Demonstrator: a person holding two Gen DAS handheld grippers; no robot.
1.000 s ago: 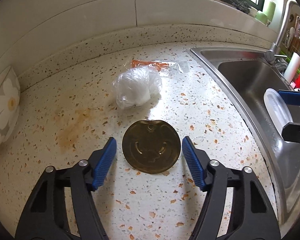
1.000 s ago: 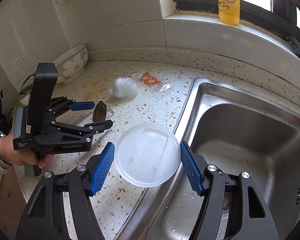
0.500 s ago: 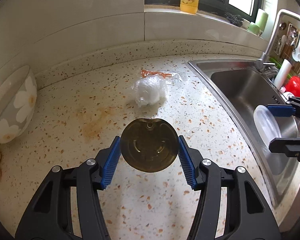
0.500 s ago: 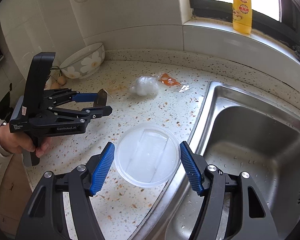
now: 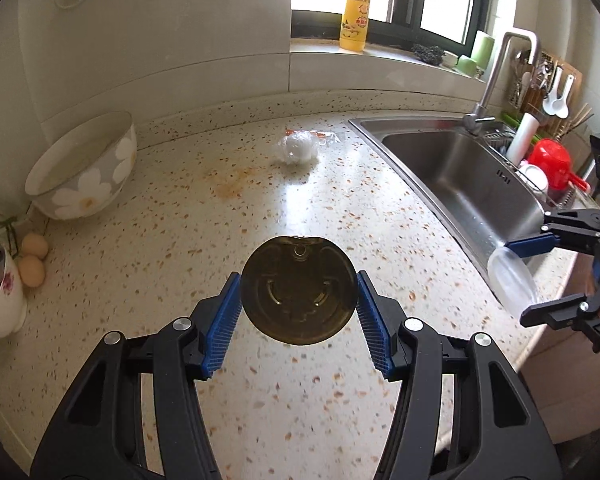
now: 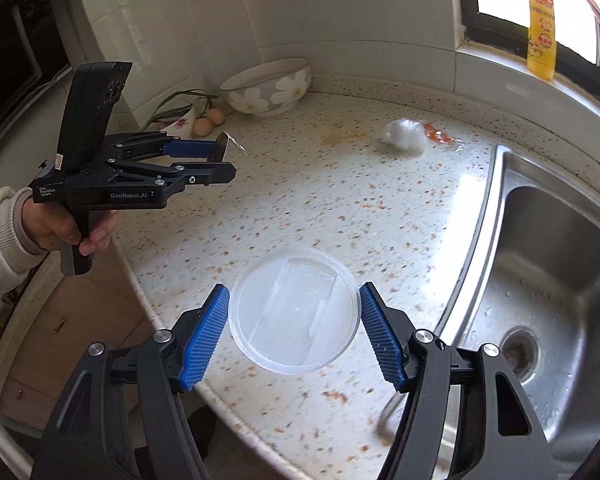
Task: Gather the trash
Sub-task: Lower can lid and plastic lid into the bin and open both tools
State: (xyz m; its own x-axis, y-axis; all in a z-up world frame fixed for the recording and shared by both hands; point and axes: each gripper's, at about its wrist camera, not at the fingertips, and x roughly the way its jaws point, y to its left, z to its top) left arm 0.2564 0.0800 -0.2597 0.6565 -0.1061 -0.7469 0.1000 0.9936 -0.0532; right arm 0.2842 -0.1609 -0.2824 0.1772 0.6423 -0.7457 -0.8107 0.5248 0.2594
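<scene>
Left gripper [image 5: 299, 306] clamps can lid [image 5: 299, 290] above counter [image 5: 340, 208] | right gripper [image 6: 294, 330] clamps plastic lid [image 6: 294, 310] at counter edge by sink [image 6: 560, 272] | bag wad [image 5: 297, 149], orange wrapper [image 6: 438, 134] on counter | bowl [image 5: 84, 166], eggs [image 5: 34, 258] far left

- Can lid [image 5: 299, 294]: dull brass-gold.
- Plastic lid [image 6: 294, 311]: translucent white.
- Surface [image 5: 180, 240]: cream, orange-brown speckles.
- Bowl [image 5: 85, 166]: grey, white daisies.
- Bottle [image 5: 356, 6]: yellow.
- Tongs pads [image 6: 204, 338]: blue, ribbed.

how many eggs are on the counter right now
2 eggs: one beside the flowered bowl, the other just in front, against the small cup. More may be hidden behind the cup.
</scene>
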